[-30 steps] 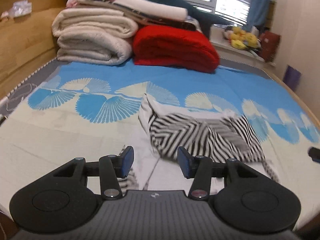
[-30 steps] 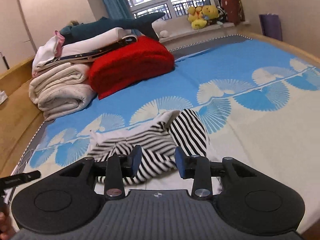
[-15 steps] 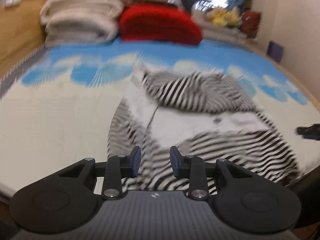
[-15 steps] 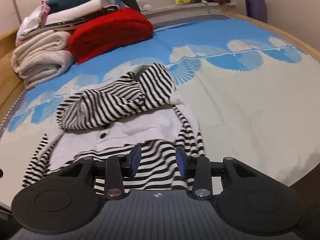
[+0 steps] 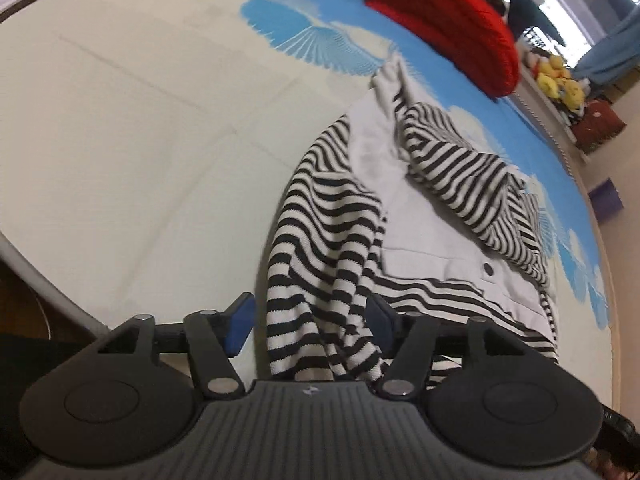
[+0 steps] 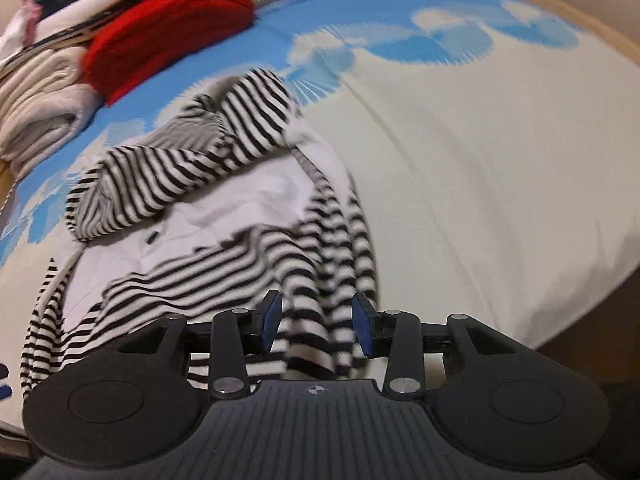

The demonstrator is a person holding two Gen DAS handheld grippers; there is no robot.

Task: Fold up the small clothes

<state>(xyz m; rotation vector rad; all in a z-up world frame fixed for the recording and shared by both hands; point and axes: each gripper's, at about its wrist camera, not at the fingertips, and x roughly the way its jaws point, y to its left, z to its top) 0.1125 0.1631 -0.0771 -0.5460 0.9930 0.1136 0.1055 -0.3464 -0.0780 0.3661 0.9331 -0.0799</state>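
Both grippers have dropped in close over the near hem of the striped garment, which lies on the bed. The left gripper and right gripper each stand spread apart with a bunched striped corner between the pads, unclamped. The garment's length runs away from both.

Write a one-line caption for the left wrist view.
Open left gripper straddles a striped sleeve of the small garment on the bed.

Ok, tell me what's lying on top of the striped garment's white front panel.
A bunched striped fold, probably a hood or sleeve, lies across the white panel of the striped garment. One dark button shows beside it. Whatever is beneath the fold is covered.
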